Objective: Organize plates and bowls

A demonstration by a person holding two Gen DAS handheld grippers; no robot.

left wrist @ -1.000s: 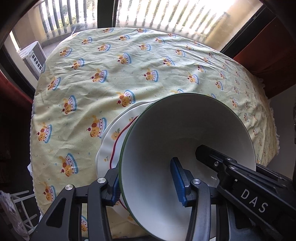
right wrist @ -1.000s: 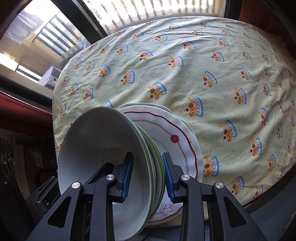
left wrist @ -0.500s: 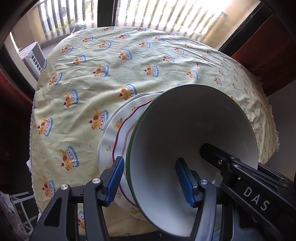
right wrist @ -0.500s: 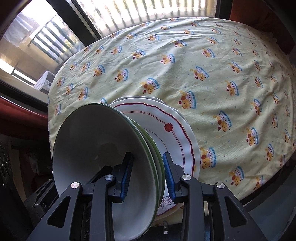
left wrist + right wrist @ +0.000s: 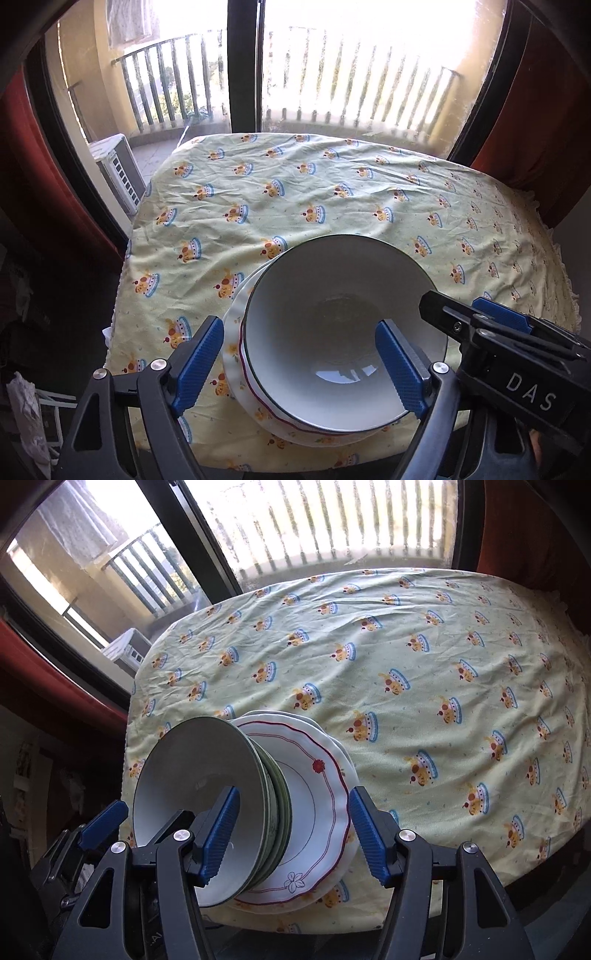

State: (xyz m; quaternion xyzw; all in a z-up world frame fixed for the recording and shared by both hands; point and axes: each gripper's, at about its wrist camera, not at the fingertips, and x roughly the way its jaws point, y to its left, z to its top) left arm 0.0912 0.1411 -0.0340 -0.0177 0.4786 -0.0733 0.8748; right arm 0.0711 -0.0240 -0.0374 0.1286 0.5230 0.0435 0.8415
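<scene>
Stack place: bowls [image 5: 343,332] are nesting on the plates [image 5: 317,823], which are resting on the tablecloth [image 5: 332,206] at its near edge, lower centre of both views.
Left gripper [image 5: 301,363]: jaws have just been opening and are now standing released, straddling the stack's left side, one pad outside the plates and one over the top bowl's hollow, neither pressing.
Right gripper [image 5: 295,834]: jaws have just been opening too; released, straddling the opposite rim, nothing clamped.
Key relation: stack is lying straight ahead of and below both claws, about equally near each.
Facing: top bowl's mouth is opening upward; being round, the stack is showing no long axis.
Judgement: both claws can be lifting clear without dragging a rim.
</scene>
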